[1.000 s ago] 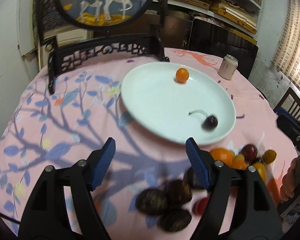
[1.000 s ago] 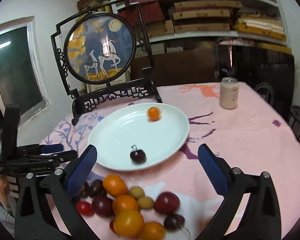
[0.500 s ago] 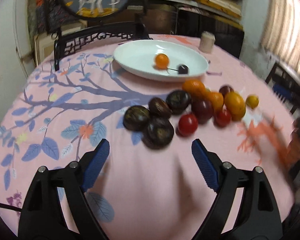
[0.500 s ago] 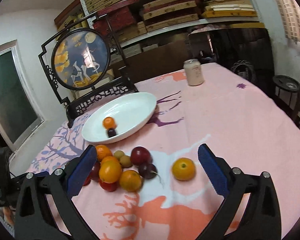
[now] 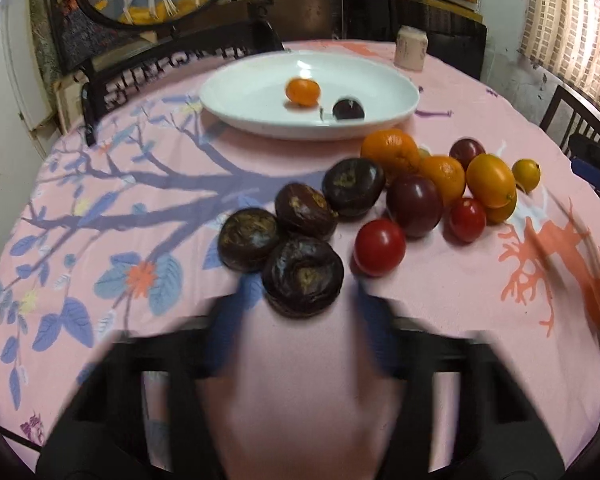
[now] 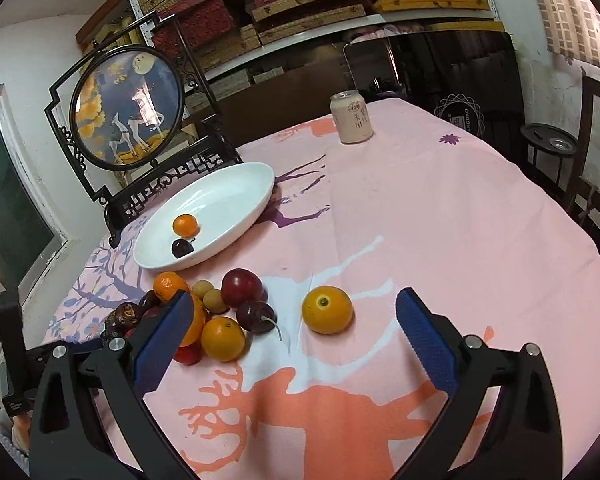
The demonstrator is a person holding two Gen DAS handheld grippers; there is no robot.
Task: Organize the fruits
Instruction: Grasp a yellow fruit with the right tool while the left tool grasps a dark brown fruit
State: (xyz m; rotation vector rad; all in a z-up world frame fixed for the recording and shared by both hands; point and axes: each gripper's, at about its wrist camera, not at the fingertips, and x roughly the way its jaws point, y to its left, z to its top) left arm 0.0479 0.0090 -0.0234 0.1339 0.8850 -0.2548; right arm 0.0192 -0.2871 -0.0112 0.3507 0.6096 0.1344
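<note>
Left wrist view: my left gripper (image 5: 300, 320) is motion-blurred, jaws apart, just short of the nearest wrinkled dark-brown round fruit (image 5: 303, 276) on the pink floral tabletop (image 5: 100, 208).

Right wrist view: my right gripper (image 6: 296, 320) has its jaws spread wide, empty, flanking a lone orange citrus fruit (image 6: 327, 309). The white oval plate (image 6: 236, 196) holds a small tangerine (image 6: 185, 225) and a dark cherry (image 6: 182, 248).

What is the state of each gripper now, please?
Left gripper: blurred, fingers look apart, holding nothing.
Right gripper: open, empty.
</note>
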